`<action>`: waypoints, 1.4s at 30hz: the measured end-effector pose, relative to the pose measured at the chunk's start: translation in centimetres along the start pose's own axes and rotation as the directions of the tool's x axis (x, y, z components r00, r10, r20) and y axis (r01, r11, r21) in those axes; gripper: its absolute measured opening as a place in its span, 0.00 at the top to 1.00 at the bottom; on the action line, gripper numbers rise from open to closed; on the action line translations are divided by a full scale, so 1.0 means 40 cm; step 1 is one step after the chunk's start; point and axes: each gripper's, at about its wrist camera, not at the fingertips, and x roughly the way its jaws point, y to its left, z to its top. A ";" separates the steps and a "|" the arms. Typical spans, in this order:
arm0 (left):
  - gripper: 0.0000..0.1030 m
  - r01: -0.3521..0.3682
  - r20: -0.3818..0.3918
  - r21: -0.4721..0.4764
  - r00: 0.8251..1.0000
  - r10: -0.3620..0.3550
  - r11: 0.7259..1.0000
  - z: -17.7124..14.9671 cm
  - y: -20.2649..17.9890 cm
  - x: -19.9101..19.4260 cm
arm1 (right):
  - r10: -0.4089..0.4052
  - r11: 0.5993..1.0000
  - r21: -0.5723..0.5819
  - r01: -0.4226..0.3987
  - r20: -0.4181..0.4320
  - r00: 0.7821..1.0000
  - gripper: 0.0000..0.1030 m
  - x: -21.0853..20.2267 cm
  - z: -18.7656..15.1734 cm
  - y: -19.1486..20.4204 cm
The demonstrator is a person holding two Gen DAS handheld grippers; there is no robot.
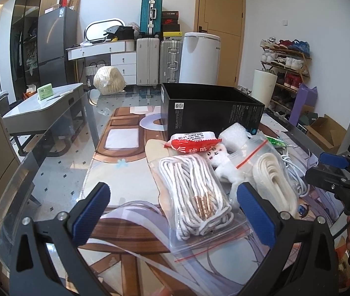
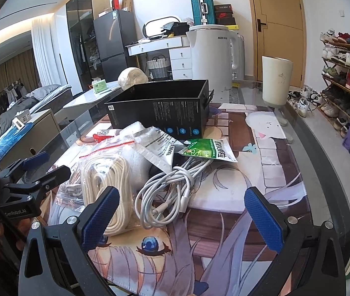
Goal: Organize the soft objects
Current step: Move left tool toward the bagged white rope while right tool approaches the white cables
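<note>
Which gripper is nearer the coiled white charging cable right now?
Right. The right gripper is open with the white charging cable lying just ahead between its fingers. The left gripper sits farther left, over the bagged striped laces.

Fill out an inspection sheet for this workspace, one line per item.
Surface: glass table over an illustrated mat.
Job's things: bagged striped cord, bagged cream lace, plush toy, red packet, green packet; open black box behind the pile.
Clutter: kettle, cream cup.
Grippers: left gripper and right gripper open, empty.
Cables: white cable, loosely coiled.
Surroundings: suitcases, shoe rack, fridge.
</note>
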 end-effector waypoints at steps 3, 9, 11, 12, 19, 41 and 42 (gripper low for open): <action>0.00 -0.004 -0.003 0.003 1.000 0.004 1.000 0.001 0.001 0.006 | 0.006 1.000 0.001 -0.006 -0.005 1.000 0.00 0.007 0.002 0.001; 0.00 -0.014 -0.014 0.008 1.000 0.014 1.000 0.006 0.002 0.019 | -0.012 0.999 -0.030 0.011 -0.018 1.000 0.00 0.022 0.008 0.011; 0.00 -0.017 -0.020 0.008 1.000 0.017 1.000 0.006 0.003 0.023 | -0.029 0.999 -0.033 0.029 -0.021 0.999 0.00 0.027 0.010 0.013; 0.00 -0.019 -0.021 0.006 1.000 0.019 1.000 0.005 0.004 0.024 | -0.026 0.999 -0.031 0.026 -0.026 0.999 0.00 0.030 0.012 0.012; 0.00 -0.032 -0.031 0.008 0.999 0.032 0.999 0.004 0.006 0.034 | -0.042 0.999 -0.032 0.040 -0.061 0.997 0.00 0.058 0.017 0.009; 0.00 0.013 -0.099 0.029 0.995 -0.010 0.999 0.000 -0.011 0.076 | -0.090 0.996 -0.032 0.087 -0.100 0.991 0.00 0.087 0.005 -0.003; 0.00 0.009 -0.102 0.032 0.995 -0.005 0.999 0.000 -0.012 0.078 | -0.100 0.995 -0.036 0.096 -0.104 0.990 0.00 0.085 0.003 -0.004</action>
